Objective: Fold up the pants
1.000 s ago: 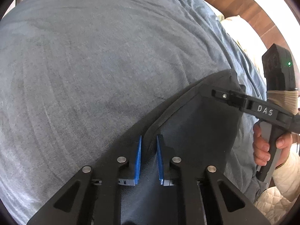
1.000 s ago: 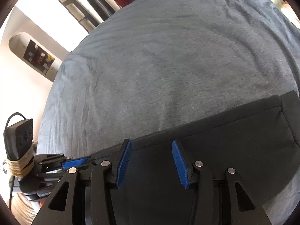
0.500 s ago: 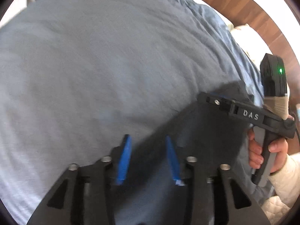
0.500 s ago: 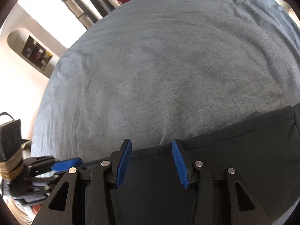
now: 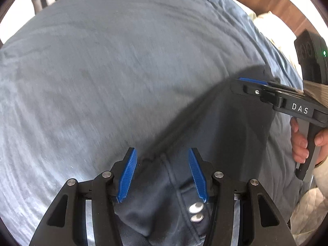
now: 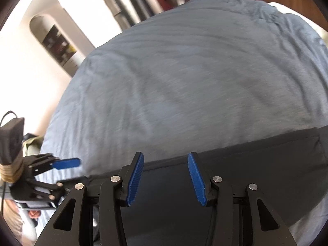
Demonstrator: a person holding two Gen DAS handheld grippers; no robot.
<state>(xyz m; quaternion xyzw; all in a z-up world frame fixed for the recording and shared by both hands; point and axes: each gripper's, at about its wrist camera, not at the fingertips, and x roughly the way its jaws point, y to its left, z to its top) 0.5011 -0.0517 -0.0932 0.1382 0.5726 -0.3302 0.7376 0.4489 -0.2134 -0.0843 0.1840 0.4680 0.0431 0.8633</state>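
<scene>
Dark navy pants [image 5: 225,133] lie folded on a blue-grey bed cover [image 5: 102,71], their straight edge running across the right wrist view [image 6: 235,149]. Two metal snaps [image 5: 195,212] show at the waist. My left gripper [image 5: 162,151] hovers over the waist end with its jaws opening; the cloth lies below them, untouched by the blue pads. My right gripper [image 6: 166,154] stands open above the pants' folded edge, gripping nothing. Each gripper appears in the other's view: the right gripper [image 5: 252,81] held by a hand [image 5: 301,143], the left gripper [image 6: 65,164] at the far left.
The bed cover [image 6: 184,71] stretches wide beyond the pants. A wooden headboard [image 5: 266,0] and a white pillow [image 5: 272,24] sit at the far right. A wall niche with shelves [image 6: 57,45] and dark furniture [image 6: 133,6] stand past the bed's far edge.
The left gripper, shut on the pants' edge a second ago, has opened and let it go. Both grippers have pulled back and risen a little, so the pants' edge now lies nearer the fingertips.
</scene>
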